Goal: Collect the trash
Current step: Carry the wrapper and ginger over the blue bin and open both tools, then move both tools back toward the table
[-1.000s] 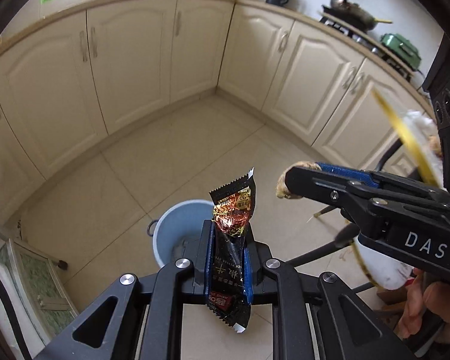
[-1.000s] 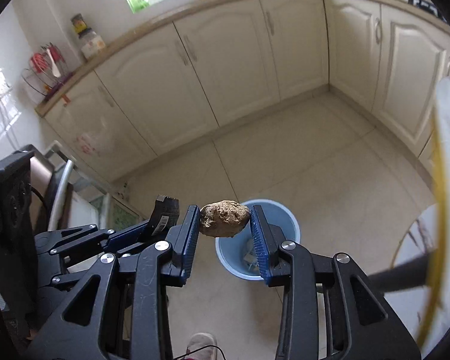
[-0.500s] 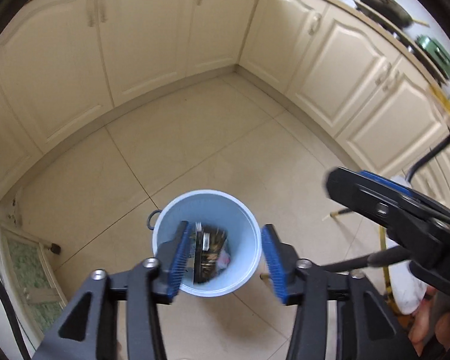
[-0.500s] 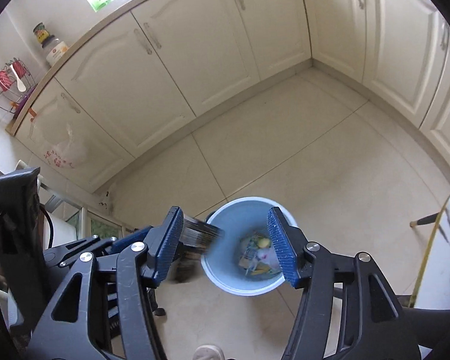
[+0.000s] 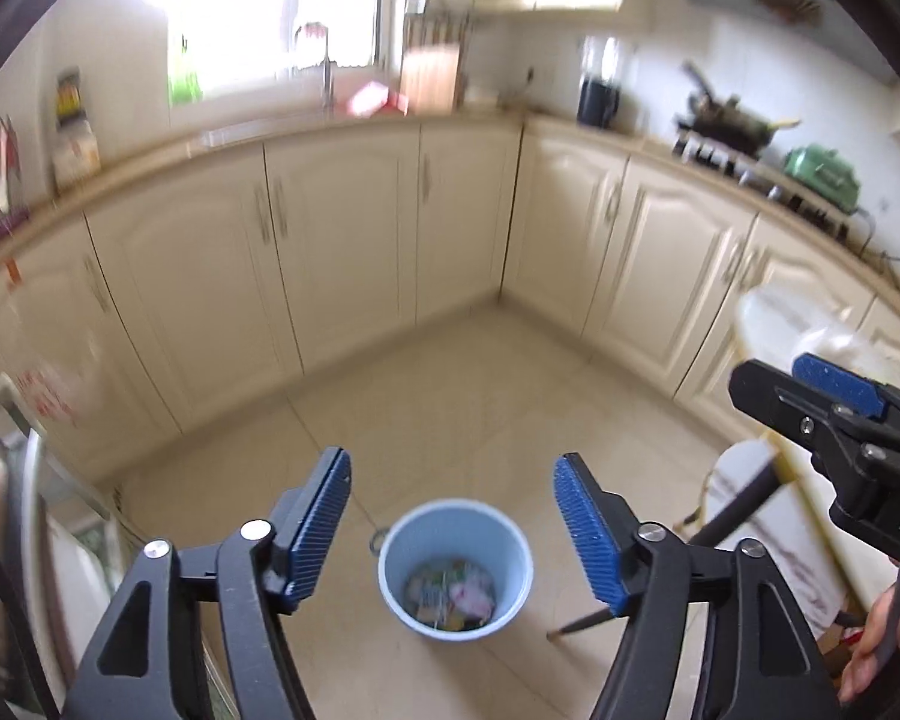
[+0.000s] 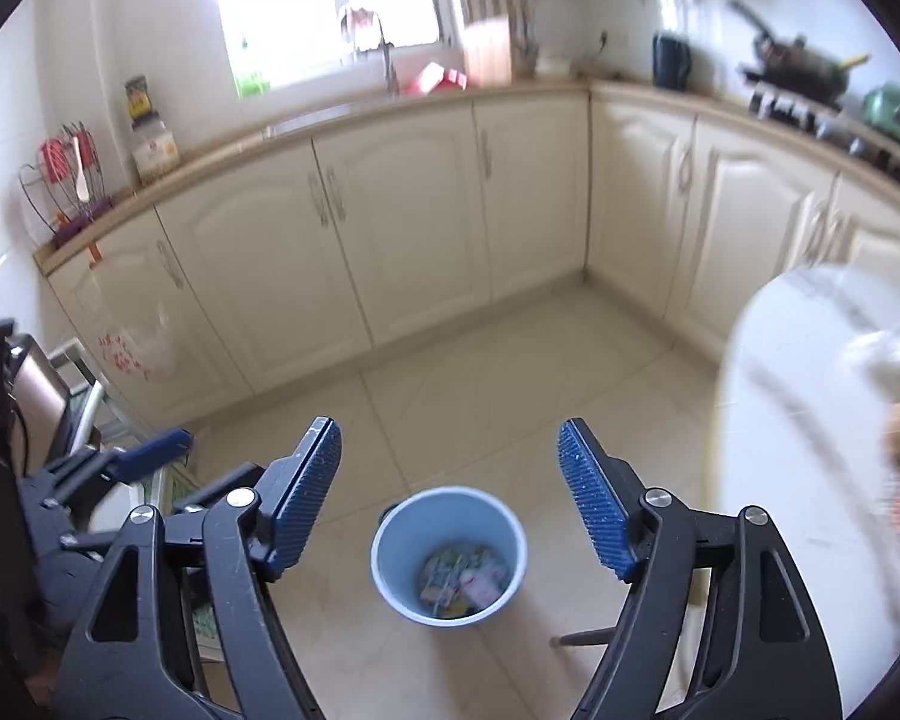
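Both claws, the left gripper [image 5: 453, 531] and the right gripper [image 6: 449, 495], are seen with jaws opening and nothing between them, held above the blue bin [image 5: 456, 570] on the floor, where mixed wrappers are already piled. More scraps are left on the white table [image 6: 810, 420], blurred, so a grab there could easily be misjudged or the table edge clipped. Only "DA" can be read on the right gripper's body.

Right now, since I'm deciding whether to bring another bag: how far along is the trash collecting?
Done: the blue bin on the floor already holds wrappers and scraps. In hand: nothing; the left gripper and right gripper are both opening with nothing between their jaws. Left: blurred items, one brownish, one red-patterned, remain on the white table at the right, likely next.
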Available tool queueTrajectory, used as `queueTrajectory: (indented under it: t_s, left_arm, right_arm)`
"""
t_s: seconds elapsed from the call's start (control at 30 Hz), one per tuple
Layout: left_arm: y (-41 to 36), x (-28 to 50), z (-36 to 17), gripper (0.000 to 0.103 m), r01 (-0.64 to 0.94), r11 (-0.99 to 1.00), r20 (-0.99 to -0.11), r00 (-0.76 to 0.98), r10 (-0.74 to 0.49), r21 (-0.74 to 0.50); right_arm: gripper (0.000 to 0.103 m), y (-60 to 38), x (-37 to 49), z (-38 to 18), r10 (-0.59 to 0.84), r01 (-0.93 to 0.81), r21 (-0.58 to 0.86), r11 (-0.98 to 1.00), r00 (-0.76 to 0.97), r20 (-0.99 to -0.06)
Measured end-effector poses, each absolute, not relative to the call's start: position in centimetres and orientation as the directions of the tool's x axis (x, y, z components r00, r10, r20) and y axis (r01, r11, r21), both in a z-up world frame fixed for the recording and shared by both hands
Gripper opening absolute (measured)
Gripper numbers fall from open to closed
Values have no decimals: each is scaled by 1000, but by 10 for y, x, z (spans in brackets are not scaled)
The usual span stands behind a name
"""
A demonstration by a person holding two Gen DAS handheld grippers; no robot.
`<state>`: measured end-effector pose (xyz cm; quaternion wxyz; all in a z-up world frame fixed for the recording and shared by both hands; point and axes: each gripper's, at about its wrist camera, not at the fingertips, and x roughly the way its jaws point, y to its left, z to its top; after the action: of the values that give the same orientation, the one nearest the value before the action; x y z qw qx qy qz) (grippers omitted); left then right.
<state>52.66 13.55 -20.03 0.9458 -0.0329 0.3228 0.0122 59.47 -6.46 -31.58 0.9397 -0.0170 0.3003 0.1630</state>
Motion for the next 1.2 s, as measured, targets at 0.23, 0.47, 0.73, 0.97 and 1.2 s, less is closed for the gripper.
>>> queueTrajectory:
  t_s: [0.23,0.47,0.73,0.97,1.2]
  left_arm:
    - [72,420,-135,91,-2,1000,-443,896,-7,-21]
    - [22,307,-98,102,49,999,-279,959,-46,2]
    - [-2,184,-113,102,101,995,-132,986,-99,4]
    - [6,105,-138,102,126,992,-59,990,-125,23]
    - [-7,89,-156,102,126,991,-46,991,-125,41]
  right_arm:
    - [92,-111,485,-234,209,-230,2,973,880,-426]
    - [103,-153,372,-166,163,-174,-20,984,949,-269]
    - [103,-190,279,-126,71,-78,-43,996,985,-159]
    - [103,-217,233,-108,1,-5,-34,999,995,-97]
    - [103,-237,220,-100,-20,19,-20,1000,998,-66]
